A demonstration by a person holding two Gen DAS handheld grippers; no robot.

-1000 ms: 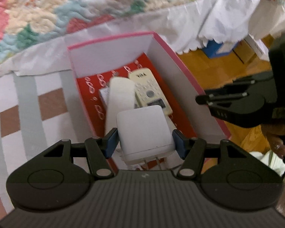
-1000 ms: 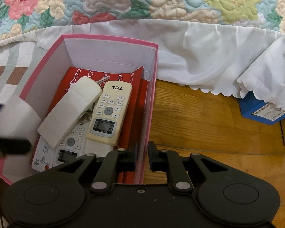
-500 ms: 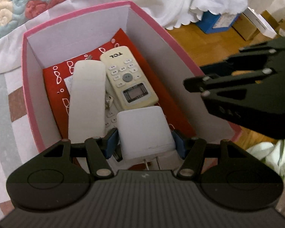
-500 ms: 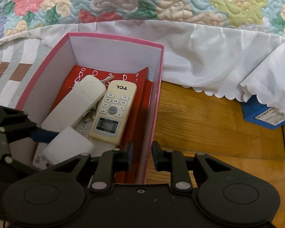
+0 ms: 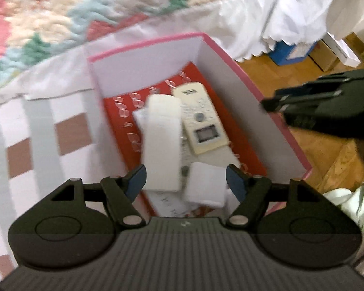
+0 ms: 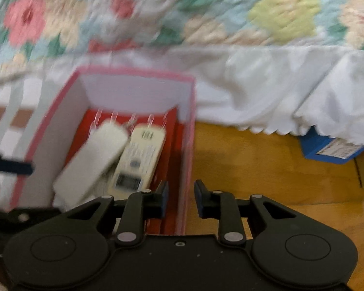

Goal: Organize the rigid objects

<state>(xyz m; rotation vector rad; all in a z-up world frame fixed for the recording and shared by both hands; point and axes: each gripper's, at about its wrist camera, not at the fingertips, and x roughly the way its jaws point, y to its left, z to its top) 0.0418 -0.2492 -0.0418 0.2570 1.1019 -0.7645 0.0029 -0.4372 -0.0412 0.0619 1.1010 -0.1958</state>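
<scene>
My left gripper (image 5: 185, 179) hangs with jaws apart and empty over the pink box (image 5: 233, 60); the white charger block (image 5: 204, 184) lies inside, below them, beside two remotes. It looks light, rigid and smooth, so I'd pinch its flat sides. My right gripper (image 6: 179, 197) sits slightly parted, straddling the box wall.

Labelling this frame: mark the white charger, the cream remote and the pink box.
white charger (image 5: 204, 185), left wrist view, top face.
cream remote (image 5: 201, 118), left wrist view, button area.
pink box (image 5: 274, 111), left wrist view, right wall.

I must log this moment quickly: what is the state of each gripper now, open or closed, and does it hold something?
Left gripper: open, holding nothing; the white charger lies in the pink box.
Right gripper: open, empty, astride the box wall.
</scene>
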